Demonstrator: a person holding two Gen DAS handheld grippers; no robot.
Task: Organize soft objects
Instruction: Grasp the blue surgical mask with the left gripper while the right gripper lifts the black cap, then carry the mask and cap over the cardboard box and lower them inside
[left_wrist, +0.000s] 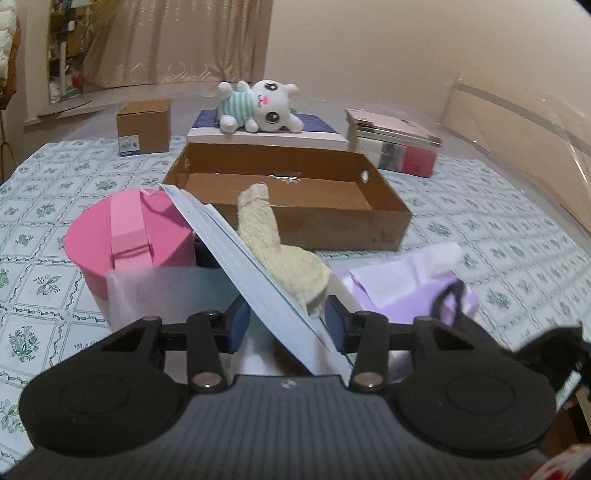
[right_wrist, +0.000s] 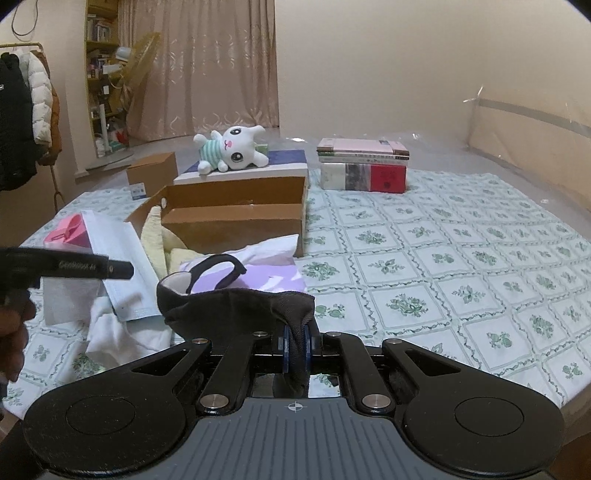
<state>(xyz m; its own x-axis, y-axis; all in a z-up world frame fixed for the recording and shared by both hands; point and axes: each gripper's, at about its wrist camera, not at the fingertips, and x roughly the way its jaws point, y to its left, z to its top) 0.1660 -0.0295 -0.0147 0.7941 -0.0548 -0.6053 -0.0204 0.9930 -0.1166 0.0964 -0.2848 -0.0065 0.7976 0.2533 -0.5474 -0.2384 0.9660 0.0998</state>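
Right gripper: fingers closed on a black cloth, held above the floral bed cover. Left gripper: fingers spread wide around a tilted pale-blue packet stack bearing a yellow fuzzy sock; contact cannot be determined. Beyond sits an open cardboard box; a white plush bunny lies behind it.

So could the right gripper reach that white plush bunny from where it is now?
Probably not yet. The right gripper is already shut on a black cloth mask, and the plush bunny lies far off on a flat box behind the open cardboard box, which stands between them.
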